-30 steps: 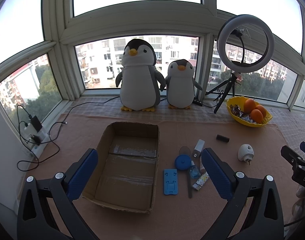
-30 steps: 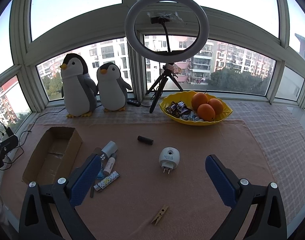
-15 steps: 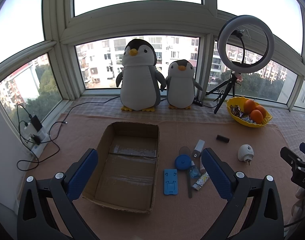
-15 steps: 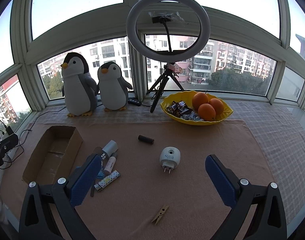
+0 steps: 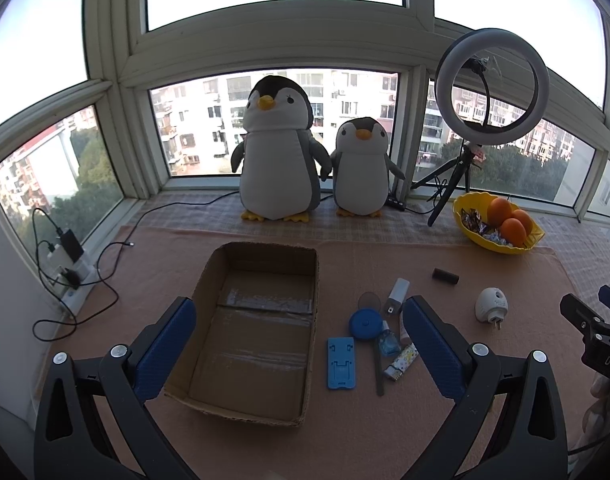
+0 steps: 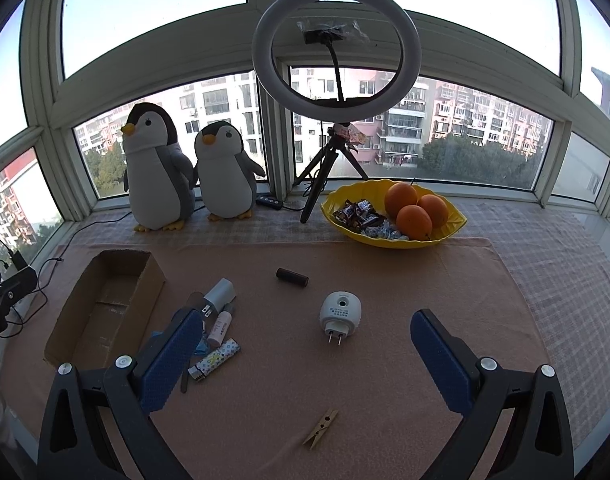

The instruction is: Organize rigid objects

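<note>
Sorting has not begun, judging by the empty cardboard box [image 5: 261, 332] at left. The left gripper [image 5: 301, 340] hovers wide open, holding nothing; loose items, among them a blue phone stand [image 5: 340, 362], patterned lighter [image 6: 214, 360] and white plug-in night light [image 6: 340, 313], lie right of the box. The right gripper [image 6: 307, 346] is likewise wide and empty. The next move calls for closing on one item. No label is readable.

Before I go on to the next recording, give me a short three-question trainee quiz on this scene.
1. True or false: the cardboard box already holds an item.
2. How many oranges lie in the yellow bowl?
3. Which lies nearest the right tongs: A the clothespin, B the black cylinder, C the blue stand?

Key: 1 false; 2 three; 3 A.
</note>
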### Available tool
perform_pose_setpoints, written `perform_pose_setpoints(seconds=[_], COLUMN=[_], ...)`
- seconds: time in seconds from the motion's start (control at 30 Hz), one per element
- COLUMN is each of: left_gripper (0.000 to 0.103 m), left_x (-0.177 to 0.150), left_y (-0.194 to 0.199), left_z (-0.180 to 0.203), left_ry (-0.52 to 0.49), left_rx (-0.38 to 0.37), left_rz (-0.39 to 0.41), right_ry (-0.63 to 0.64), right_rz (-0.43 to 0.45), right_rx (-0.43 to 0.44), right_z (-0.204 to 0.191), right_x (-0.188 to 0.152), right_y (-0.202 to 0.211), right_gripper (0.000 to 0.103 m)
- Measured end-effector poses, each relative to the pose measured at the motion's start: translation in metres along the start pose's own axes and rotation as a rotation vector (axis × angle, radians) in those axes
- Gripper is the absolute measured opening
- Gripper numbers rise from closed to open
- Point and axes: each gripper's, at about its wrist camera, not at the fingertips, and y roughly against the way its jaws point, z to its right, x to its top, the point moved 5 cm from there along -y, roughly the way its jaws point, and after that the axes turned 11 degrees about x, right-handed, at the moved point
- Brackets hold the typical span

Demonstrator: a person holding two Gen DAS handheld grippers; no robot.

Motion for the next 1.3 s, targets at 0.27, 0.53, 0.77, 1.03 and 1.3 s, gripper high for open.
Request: perform_pose_setpoints(seconds=[0.27, 0.53, 0.77, 1.03, 1.3], left_gripper=[0.103, 0.103, 0.103, 0.102, 0.102], left_x=[0.0, -0.001, -0.012, -0.036, -0.06], left_y=[0.0, -0.001, -0.01, -0.026, -0.04], left_z=[0.0, -0.001, -0.033, -0.082, -0.111], left_ry=[0.001, 0.0, 0.039, 0.07, 0.093], left_rx=[0.0, 0.004, 0.053, 0.137, 0.15], left_rz=[-0.001, -0.004, -0.03, -0.109, -0.197], right_ry=[0.0, 0.0, 0.001, -0.017, -0.046], right_rz=[-0.003, -0.003, -0.005, -0.031, -0.036], right_rx=[0.001, 0.002, 0.004, 0.015, -0.011], right_z=[0.0, 0.0, 0.0, 0.006, 0.015], right_x=[0.0, 0.0, -0.003, -0.014, -0.021], right_y=[-0.001, -0.001, -0.001, -0.001, 0.011], right_gripper=[0.102, 0.102, 0.102, 0.102, 0.102])
